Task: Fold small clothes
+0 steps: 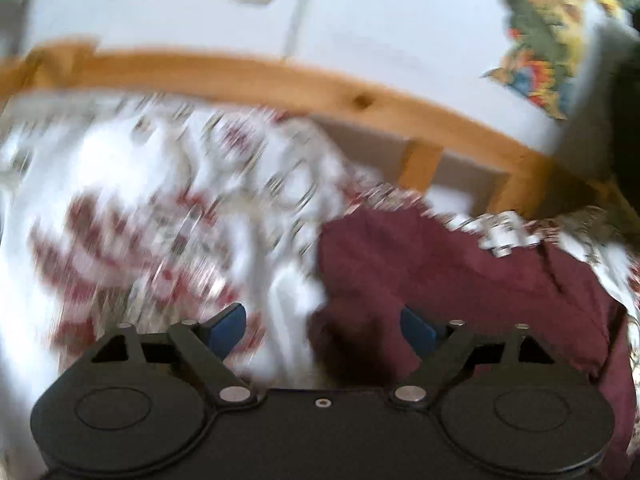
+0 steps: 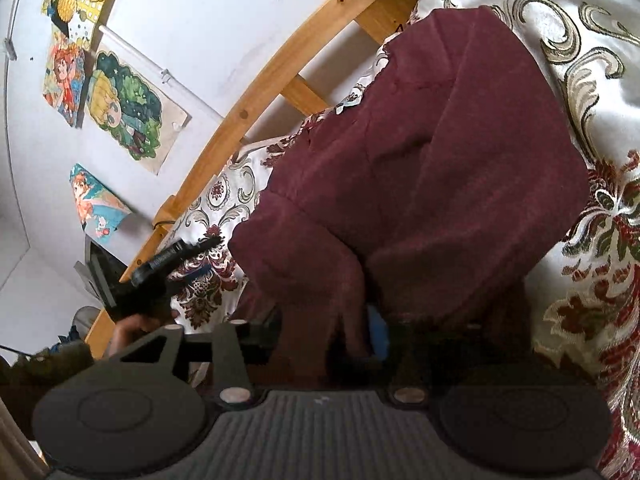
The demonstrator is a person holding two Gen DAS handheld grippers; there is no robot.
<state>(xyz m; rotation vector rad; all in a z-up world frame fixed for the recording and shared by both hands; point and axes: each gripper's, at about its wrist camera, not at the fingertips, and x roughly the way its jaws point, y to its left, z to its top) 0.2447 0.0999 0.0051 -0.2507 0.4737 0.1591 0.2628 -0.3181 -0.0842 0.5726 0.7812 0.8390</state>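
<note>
While left view smears with blur, I read left gripper [image 1: 322, 322] spread wide, blue pads [image 1: 228, 326] apart, nothing between; maroon garment [image 1: 440, 280] lies ahead and right of it on patterned bedspread [image 1: 120, 208]. Right gripper [image 2: 320, 340] clamped on garment's near fold [image 2: 320, 320], bulk [image 2: 432, 160] ahead. My advice: left takes matching edge, then carry both level, corners aligned. Wooden bed rail [image 2: 224, 136] beyond.
</note>
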